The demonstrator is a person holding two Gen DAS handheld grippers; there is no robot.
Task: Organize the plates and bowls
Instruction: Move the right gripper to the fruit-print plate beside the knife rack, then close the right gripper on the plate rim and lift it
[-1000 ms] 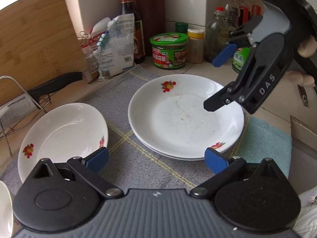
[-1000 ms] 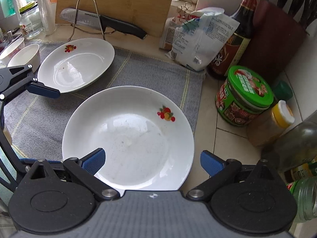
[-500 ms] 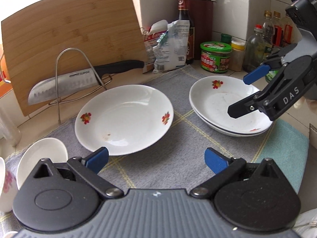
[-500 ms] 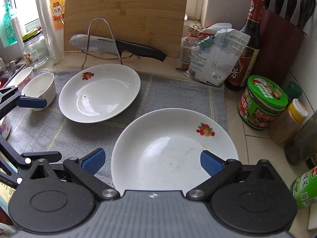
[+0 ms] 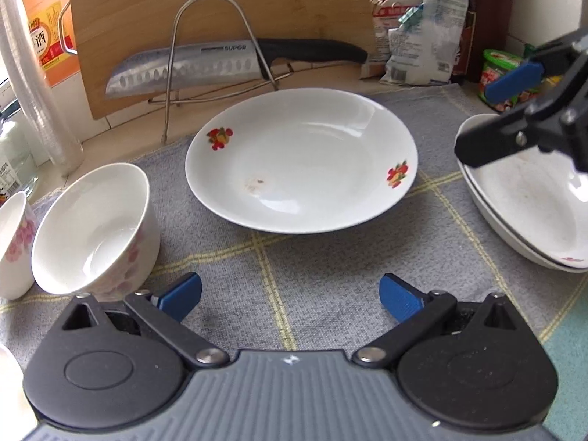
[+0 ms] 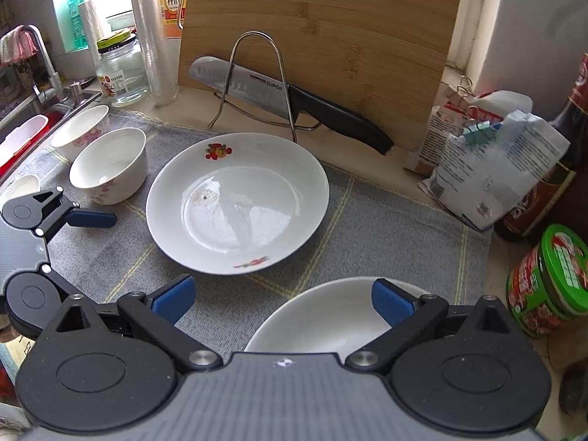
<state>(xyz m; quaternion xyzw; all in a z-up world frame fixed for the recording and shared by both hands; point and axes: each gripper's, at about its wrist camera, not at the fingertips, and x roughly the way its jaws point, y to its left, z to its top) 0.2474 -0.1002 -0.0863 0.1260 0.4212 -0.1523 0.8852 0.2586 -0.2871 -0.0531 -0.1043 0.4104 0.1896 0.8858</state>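
White ceramic throughout: single plate (image 5: pixel 301 161) lying flat mid-way along grey checked mat (image 5: pixel 279 268), fruit decals at far-left and near-right rim, small brown smear on well. Stack of two plates (image 5: pixel 529 213) at right end of mat. Bowl (image 5: pixel 95 228) plus second bowl (image 5: pixel 14 242) at left end, touching or nearly so.

Left gripper (image 5: pixel 290 292): jaws spread wide, nothing between them, aimed at near rim of single plate, hovering over mat. Right gripper (image 6: pixel 281 297): likewise spread and empty, right pad over far edge of stack, pointed toward single plate.

Step in hand, judged: pick up single plate and add to stack.

Notes for clean execution:
- Approach low, one finger under the near rim, other on top; rim overhangs mat, so room likely for lower finger.
- Pinch on plain rim; glaze looks slick and wet-shiny, so close fully before lifting.
- Lift slightly tilted up, keep clear of bowl on left and knife (image 5: pixel 228 62) in wire rack (image 5: pixel 213 47) behind.
- Withdraw right gripper from above stack before lowering, or use it to steady stack edge.
- Set down centred, release only once seated.
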